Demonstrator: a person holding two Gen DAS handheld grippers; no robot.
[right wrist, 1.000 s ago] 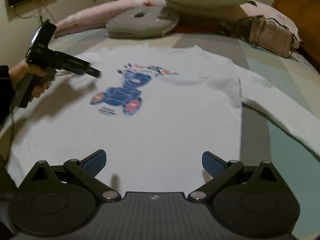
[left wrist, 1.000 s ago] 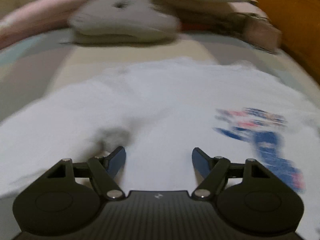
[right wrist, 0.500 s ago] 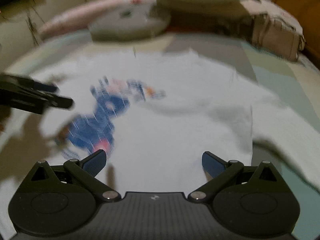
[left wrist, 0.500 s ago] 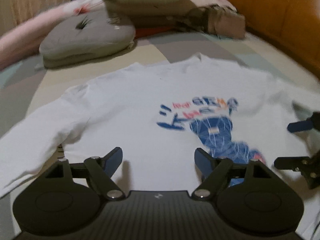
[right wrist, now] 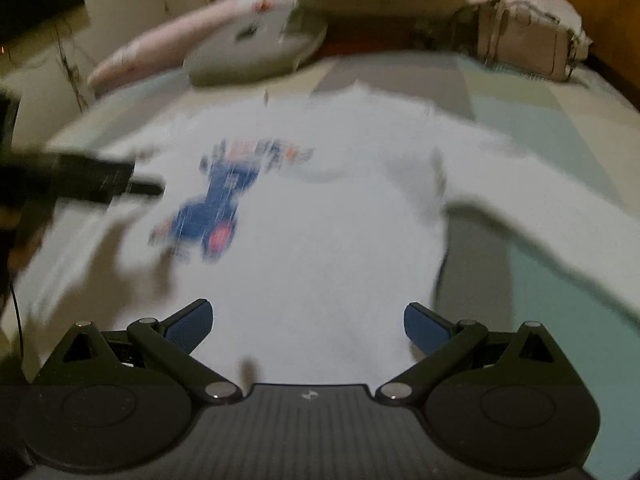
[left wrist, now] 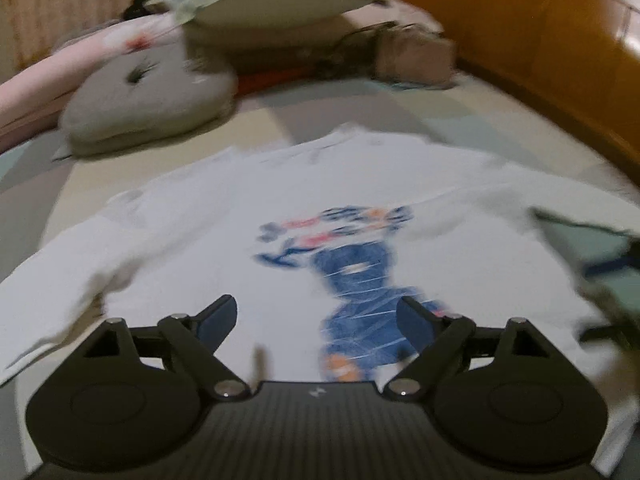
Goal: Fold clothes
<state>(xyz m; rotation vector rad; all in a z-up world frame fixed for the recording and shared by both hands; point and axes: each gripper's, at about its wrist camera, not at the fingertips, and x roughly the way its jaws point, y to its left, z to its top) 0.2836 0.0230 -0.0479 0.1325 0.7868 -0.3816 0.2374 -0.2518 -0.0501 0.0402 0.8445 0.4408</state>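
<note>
White shirt [left wrist: 248, 240] flat, print up; left gripper [left wrist: 316, 320] opening, right gripper [right wrist: 308, 324] apart, both empty: take the 3 and 9 o'clock sleeves first.

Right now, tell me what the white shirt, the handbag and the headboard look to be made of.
White long-sleeved shirt: soft knit fabric, likely cotton, matte; it lies limp with soft creases, and carries a blue printed graphic.
Handbag: seems to be leather or imitation, pale beige, stiff-sided; blur hides the grain.
Headboard: apparently wood, orange-brown with a glossy varnish that catches light.
</note>
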